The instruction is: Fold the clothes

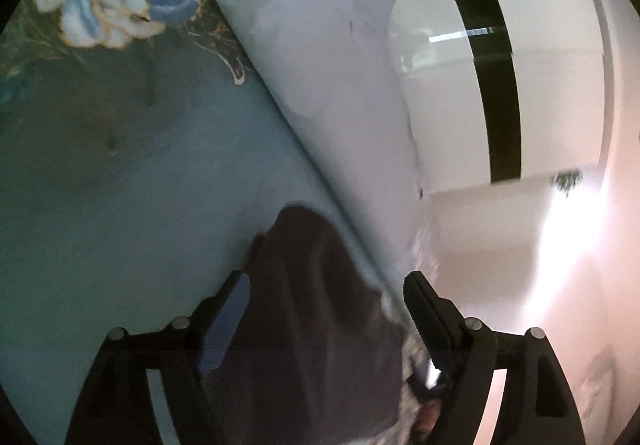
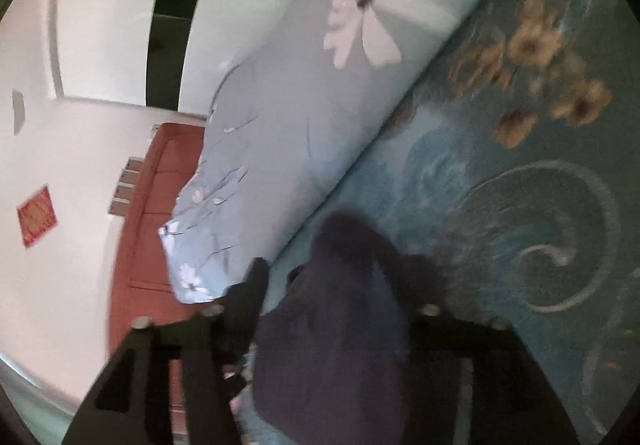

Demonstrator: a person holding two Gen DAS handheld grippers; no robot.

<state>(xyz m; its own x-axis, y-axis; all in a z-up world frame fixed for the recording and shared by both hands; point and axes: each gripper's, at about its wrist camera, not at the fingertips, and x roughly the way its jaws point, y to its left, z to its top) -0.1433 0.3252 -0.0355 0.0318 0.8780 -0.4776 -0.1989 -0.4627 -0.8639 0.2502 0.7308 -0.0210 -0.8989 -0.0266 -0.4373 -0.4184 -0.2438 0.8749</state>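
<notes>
A dark garment (image 1: 312,325) lies on the teal flowered bedsheet (image 1: 120,205), bunched between the fingers of my left gripper (image 1: 326,285). Its jaws stand wide apart; the right pad is clear of the cloth, so it is open. In the right wrist view the same dark garment (image 2: 340,345) lies heaped between the fingers of my right gripper (image 2: 340,285). Its left finger (image 2: 256,285) stands apart from the cloth, and the right finger is mostly hidden behind the heap and blurred. The jaws look open.
A long roll of pale blue bedding with white flowers (image 1: 328,65) (image 2: 300,105) runs along the sheet's far edge. Beyond it are a white wardrobe with a black stripe (image 1: 500,85), a red-brown wooden panel (image 2: 148,225) and a white wall.
</notes>
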